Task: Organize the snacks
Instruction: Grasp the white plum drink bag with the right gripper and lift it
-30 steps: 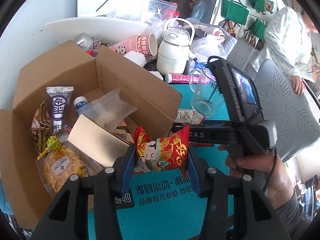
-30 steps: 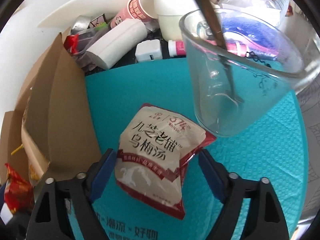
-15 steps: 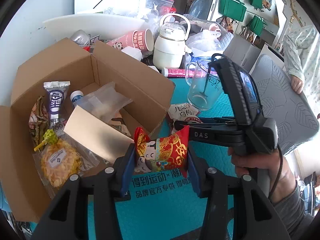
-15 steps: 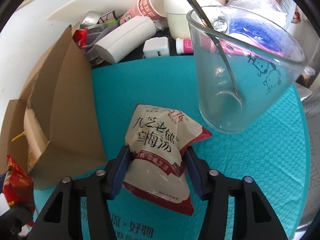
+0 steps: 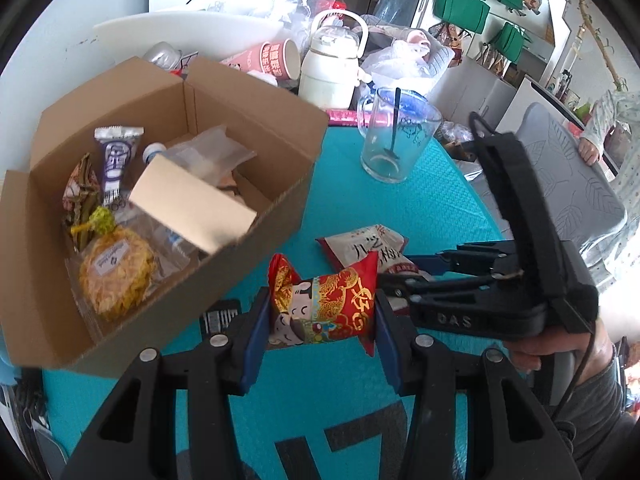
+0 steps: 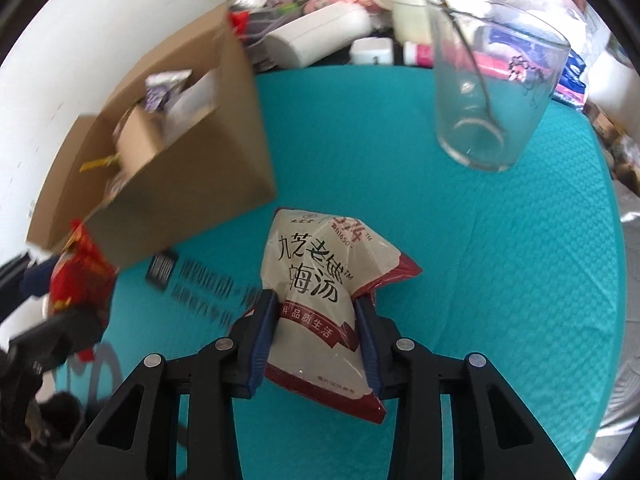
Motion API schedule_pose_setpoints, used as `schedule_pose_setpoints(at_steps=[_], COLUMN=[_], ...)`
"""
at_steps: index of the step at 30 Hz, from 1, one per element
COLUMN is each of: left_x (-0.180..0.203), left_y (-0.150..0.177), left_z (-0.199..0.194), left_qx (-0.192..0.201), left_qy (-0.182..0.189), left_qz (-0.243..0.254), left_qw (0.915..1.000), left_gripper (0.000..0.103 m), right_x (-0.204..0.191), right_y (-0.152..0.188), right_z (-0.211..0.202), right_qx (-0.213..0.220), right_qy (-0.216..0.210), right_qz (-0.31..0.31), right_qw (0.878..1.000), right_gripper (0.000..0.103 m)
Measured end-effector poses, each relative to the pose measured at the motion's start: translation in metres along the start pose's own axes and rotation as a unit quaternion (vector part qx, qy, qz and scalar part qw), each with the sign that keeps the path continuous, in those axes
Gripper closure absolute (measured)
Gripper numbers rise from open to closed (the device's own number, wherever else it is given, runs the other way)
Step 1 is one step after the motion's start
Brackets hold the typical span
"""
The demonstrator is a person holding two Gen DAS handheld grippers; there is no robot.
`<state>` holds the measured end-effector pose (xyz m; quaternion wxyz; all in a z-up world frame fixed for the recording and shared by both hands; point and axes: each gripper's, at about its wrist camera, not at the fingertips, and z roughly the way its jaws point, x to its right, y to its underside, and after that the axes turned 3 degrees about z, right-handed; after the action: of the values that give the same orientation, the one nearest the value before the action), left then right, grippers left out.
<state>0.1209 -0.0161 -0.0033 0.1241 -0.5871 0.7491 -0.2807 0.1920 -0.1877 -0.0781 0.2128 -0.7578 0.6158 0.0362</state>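
- Squarely between the blue pads of the right gripper sits the white-and-maroon packet, creased where the jaws are closing on it, over the teal mat.
- Left gripper, partly open, clamps the red-and-gold packet just beside the cardboard box of snacks.

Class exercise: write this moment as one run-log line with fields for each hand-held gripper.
left hand-held gripper: shut on red snack packet | right hand-held gripper: closing on white pouch | cardboard box: open
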Motion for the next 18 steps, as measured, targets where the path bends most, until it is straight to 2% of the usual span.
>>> schedule_pose_setpoints(at_steps=[6, 14, 17, 18], left_x=[-0.008, -0.024, -0.031, -0.034], left_y=[0.029, 0.068, 0.079, 0.083], left_z=[-0.002, -0.008, -0.013, -0.015], left_qx=[-0.024, -0.048, -0.049, -0.047], left_qy=[-0.003, -0.017, -0.032, -0.037], left_qz=[-0.016, -0.049, -0.062, -0.067], left_qw=[0.9996, 0.9975, 0.9964, 0.996], left_gripper=[0.056, 0.056, 0.056, 0.056], right_x=[-0.024, -0.063, -0.073, -0.076], right_y=[0.04, 0.07, 0.077, 0.076], right_z=[-0.013, -0.016, -0.016, -0.015], right_qx=[-0.022, -0.051, -0.054, -0.053], right_qy=[-0.013, -0.035, -0.035, -0.029], right_qz=[-0.046, -0.103, -0.113, -0.113], right_qw=[0.999, 0.993, 0.991, 0.992], right_gripper=[0.065, 0.064, 0.061, 0.054])
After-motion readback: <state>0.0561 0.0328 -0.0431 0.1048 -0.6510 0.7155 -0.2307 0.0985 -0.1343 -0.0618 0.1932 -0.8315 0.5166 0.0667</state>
